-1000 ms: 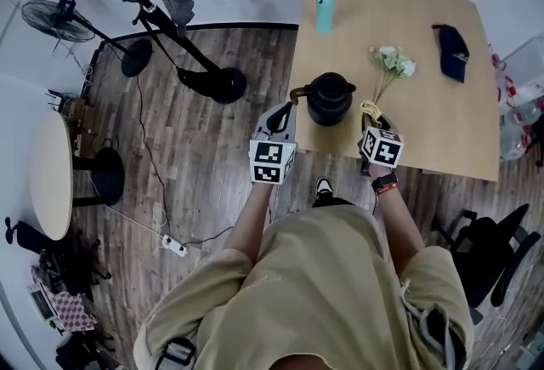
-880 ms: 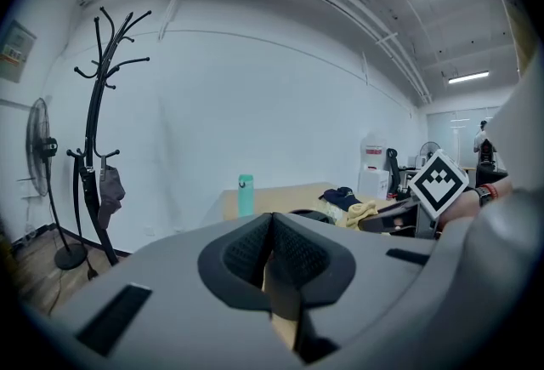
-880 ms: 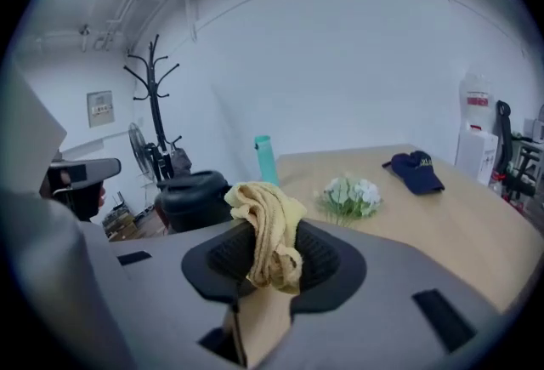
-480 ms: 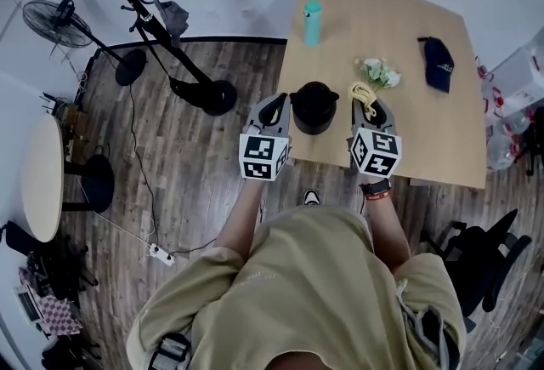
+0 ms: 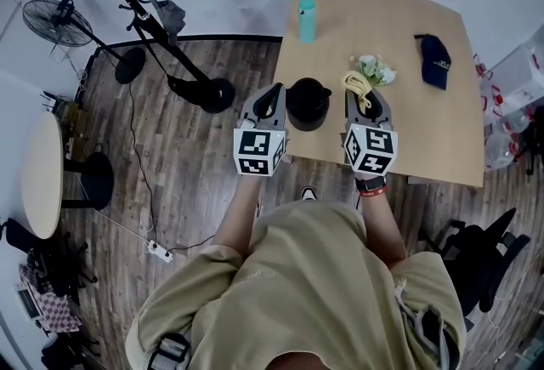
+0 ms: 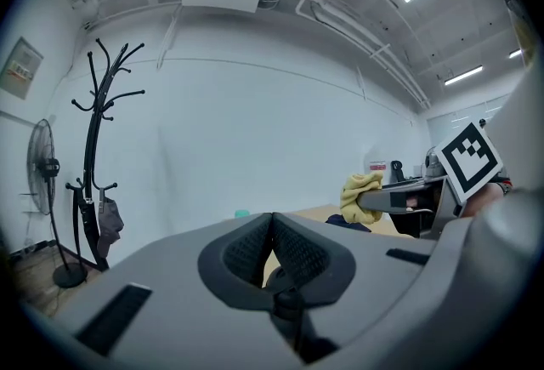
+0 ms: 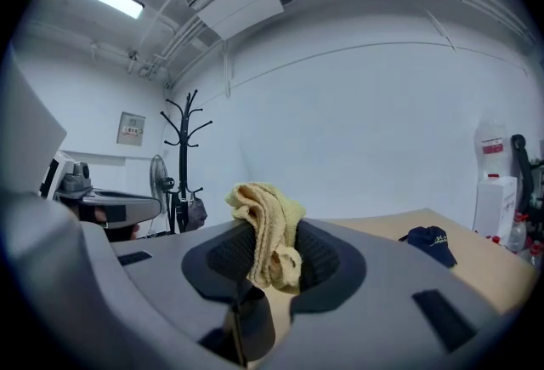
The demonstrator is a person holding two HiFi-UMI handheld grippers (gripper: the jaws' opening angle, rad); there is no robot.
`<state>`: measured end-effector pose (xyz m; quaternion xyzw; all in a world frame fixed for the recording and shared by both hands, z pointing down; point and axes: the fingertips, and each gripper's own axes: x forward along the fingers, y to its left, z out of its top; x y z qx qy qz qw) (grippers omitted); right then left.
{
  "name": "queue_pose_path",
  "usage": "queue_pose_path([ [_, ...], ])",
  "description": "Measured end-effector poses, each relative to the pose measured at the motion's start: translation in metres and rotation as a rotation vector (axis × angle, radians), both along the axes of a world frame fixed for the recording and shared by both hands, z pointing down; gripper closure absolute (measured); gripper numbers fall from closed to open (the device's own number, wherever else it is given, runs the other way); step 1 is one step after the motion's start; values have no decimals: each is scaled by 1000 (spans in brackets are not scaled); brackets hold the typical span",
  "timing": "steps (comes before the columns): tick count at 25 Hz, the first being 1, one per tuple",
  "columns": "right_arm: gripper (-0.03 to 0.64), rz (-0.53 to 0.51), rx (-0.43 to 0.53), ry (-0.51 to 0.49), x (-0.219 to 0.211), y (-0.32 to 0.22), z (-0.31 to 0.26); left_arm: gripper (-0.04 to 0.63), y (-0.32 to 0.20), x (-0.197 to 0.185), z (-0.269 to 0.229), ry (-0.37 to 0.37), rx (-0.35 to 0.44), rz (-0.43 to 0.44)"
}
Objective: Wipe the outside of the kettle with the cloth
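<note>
At the desk's near edge we log both tools drawn up level since a second ago, flanking the kettle: left tool pinched together on nothing, right tool clamped on the cloth, which is clear of the kettle, so wiping seems about to start.

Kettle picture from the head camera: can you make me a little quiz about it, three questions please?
1. True or false: the left gripper holds the cloth.
2. What stands on the table between the two grippers? A) kettle B) cap C) bottle
3. Fill in: the cloth is ___ in colour.
Key: 1 false, the right gripper holds it; 2 A; 3 yellow.
</note>
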<state>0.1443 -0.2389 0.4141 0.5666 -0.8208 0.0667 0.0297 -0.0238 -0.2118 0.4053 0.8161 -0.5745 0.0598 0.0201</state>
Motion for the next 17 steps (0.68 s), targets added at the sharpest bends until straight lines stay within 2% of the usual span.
queue_pose_path([
  [6,486,-36,-38,-28,9,-1,8,574,-3,15,-5,-9,15,-8],
  [17,486,-120,-118,-35,35,-26,35,574,-27,49,4,-65,-12,20],
])
